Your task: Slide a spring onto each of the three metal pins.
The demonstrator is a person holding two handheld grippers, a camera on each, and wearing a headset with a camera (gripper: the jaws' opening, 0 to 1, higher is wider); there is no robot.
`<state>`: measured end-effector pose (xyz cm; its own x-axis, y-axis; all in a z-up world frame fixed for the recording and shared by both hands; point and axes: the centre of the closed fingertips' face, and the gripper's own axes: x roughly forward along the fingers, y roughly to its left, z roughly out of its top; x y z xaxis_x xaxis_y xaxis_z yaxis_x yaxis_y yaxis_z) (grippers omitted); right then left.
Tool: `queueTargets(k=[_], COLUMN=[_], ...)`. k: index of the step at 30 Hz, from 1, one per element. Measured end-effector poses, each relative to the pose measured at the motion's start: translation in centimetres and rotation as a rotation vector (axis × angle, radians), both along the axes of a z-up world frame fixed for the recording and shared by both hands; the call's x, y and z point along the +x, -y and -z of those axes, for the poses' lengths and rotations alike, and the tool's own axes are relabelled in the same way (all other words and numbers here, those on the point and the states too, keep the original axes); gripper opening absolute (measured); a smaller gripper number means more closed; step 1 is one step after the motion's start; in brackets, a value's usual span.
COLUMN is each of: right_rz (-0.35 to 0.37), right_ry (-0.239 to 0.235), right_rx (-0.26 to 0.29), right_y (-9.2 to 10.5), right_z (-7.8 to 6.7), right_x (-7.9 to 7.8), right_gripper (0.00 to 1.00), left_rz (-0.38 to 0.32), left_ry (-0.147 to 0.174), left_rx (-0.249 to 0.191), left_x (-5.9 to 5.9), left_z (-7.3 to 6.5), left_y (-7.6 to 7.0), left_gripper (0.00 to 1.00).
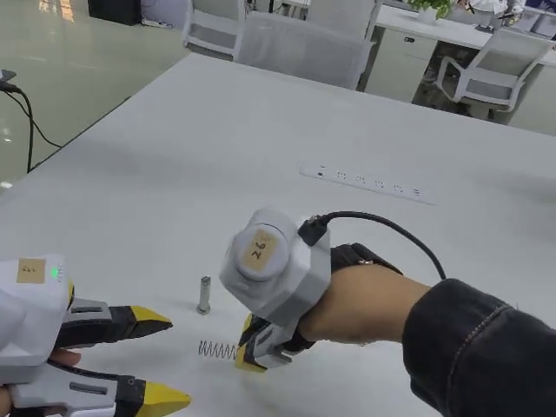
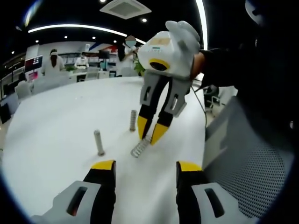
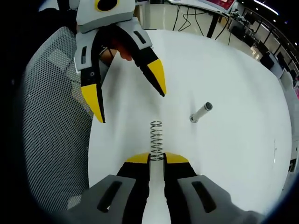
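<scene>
On table (image 1: 261, 130) near front edge, found right tongs (image 3: 157, 157) nearly closed, pinching one end of spring (image 3: 156, 137), which lies flat. Found left tongs (image 1: 169, 360) spread wide, touching nothing, near spring's free end. Noted metal pin (image 1: 204, 294) upright beside spring. Logged second pin (image 2: 133, 120) beyond; surface too small to judge. Grip hidden by housing in head view.

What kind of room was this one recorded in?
Probably an open-plan office: a large white table with a socket strip on it, office chairs beyond it, and a ceiling air-conditioning vent.
</scene>
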<state>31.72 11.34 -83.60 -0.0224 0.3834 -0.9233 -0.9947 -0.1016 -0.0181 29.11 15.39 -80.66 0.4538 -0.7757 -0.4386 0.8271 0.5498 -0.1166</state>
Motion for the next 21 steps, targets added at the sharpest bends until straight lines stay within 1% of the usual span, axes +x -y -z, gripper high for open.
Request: queueTargets(k=[5, 6, 9, 13, 15, 18, 21], right_rz=[0.017, 0.019, 0.025, 0.026, 0.025, 0.019, 0.010], right_ry=[0.001, 0.000, -0.003, -0.008, -0.009, -0.007, -0.012], right_rx=[0.015, 0.016, 0.018, 0.023, 0.027, 0.032, 0.039], right_y=[1.0, 1.1, 1.5, 1.7, 1.7, 1.7, 1.5], right_z=[-1.0, -1.1, -1.6, -2.2, -2.5, -2.8, -3.1], right_x=[-0.5, -0.6, -1.0, -1.5, -1.7, -2.1, -2.6], right_gripper=[0.07, 0.07, 0.07, 0.07, 0.07, 0.07, 0.07], left_rz=[0.047, 0.059, 0.079, 0.097, 0.109, 0.127, 0.145], left_ry=[0.000, 0.003, 0.003, 0.008, 0.005, 0.000, -0.009], left_rx=[0.012, 0.011, -0.005, -0.015, -0.029, -0.042, -0.048], left_x=[-0.1, 0.0, 0.3, 0.8, 0.9, 0.9, 0.7], left_z=[-0.6, -1.0, -1.9, -2.5, -2.9, -3.0, -2.7], left_y=[0.5, 0.6, 0.9, 1.5, 1.9, 2.7, 3.3], left_gripper=[0.44, 0.44, 0.42, 0.38, 0.36, 0.31, 0.27])
